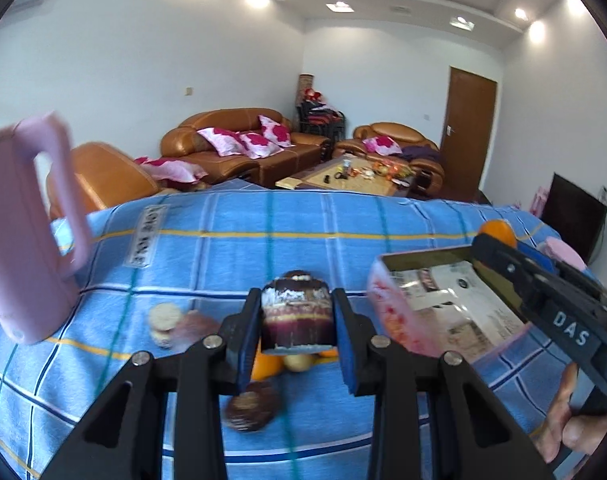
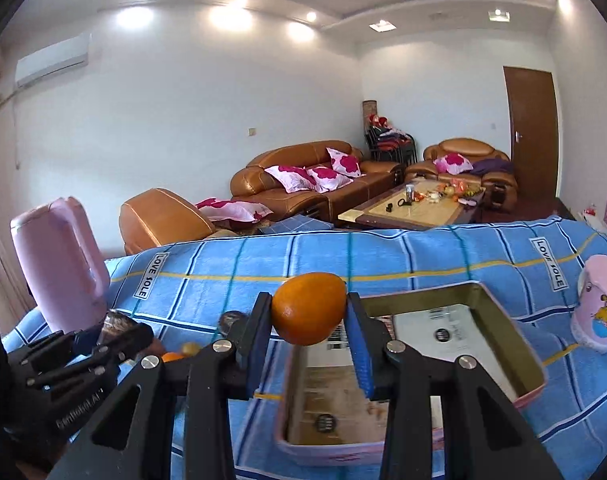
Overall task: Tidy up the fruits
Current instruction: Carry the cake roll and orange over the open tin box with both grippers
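My left gripper [image 1: 296, 316] is shut on a dark purple, cake-like piece of food [image 1: 296, 312] and holds it above the blue checked cloth [image 1: 223, 256]. Under it lie an orange [image 1: 265, 364], a small yellowish fruit [image 1: 297, 362] and a dark round piece [image 1: 252, 406]. My right gripper [image 2: 309, 312] is shut on an orange [image 2: 308, 308] and holds it over the near left corner of the pink tray [image 2: 531, 390], which is lined with printed paper. The tray also shows in the left wrist view [image 1: 383, 292], with the right gripper [image 1: 499, 246] over it.
A pink jug [image 1: 27, 232] stands at the left of the cloth, also seen in the right wrist view [image 2: 59, 268]. A pink cup [image 2: 599, 308] stands at the right. Pale biscuits [image 1: 164, 320] lie left of the fruits. Brown sofas [image 2: 311, 176] and a coffee table [image 2: 415, 208] are behind.
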Demonstrator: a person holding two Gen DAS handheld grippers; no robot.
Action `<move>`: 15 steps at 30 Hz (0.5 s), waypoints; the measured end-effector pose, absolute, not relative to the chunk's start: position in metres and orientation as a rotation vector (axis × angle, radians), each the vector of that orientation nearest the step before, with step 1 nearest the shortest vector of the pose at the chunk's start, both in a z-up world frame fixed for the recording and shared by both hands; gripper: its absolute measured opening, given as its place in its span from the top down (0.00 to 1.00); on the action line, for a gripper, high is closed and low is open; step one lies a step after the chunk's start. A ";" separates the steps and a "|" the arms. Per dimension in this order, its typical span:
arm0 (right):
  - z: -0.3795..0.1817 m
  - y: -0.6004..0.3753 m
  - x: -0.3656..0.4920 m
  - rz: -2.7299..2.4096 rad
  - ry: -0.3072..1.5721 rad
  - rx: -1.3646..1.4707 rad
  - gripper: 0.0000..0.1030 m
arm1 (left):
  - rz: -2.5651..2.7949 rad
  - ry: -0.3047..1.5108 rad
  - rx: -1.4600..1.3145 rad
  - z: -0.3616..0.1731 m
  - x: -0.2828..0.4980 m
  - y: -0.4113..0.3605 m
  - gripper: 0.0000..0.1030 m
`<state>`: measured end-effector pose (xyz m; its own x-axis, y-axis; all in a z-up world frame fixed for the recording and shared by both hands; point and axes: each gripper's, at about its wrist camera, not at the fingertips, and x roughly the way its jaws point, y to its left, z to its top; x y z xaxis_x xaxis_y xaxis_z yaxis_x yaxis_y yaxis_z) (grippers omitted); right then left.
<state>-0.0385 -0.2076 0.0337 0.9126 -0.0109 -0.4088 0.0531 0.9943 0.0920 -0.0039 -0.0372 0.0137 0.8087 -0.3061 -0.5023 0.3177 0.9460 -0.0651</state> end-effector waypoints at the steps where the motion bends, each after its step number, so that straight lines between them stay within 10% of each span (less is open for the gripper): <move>1: 0.034 -0.214 -0.040 -0.051 0.424 0.071 0.63 | -0.341 0.528 0.033 0.015 -0.006 -0.045 0.65; 15: 0.007 -0.301 -0.042 -0.184 0.479 0.102 0.63 | -0.442 0.560 0.072 0.010 -0.007 -0.163 0.65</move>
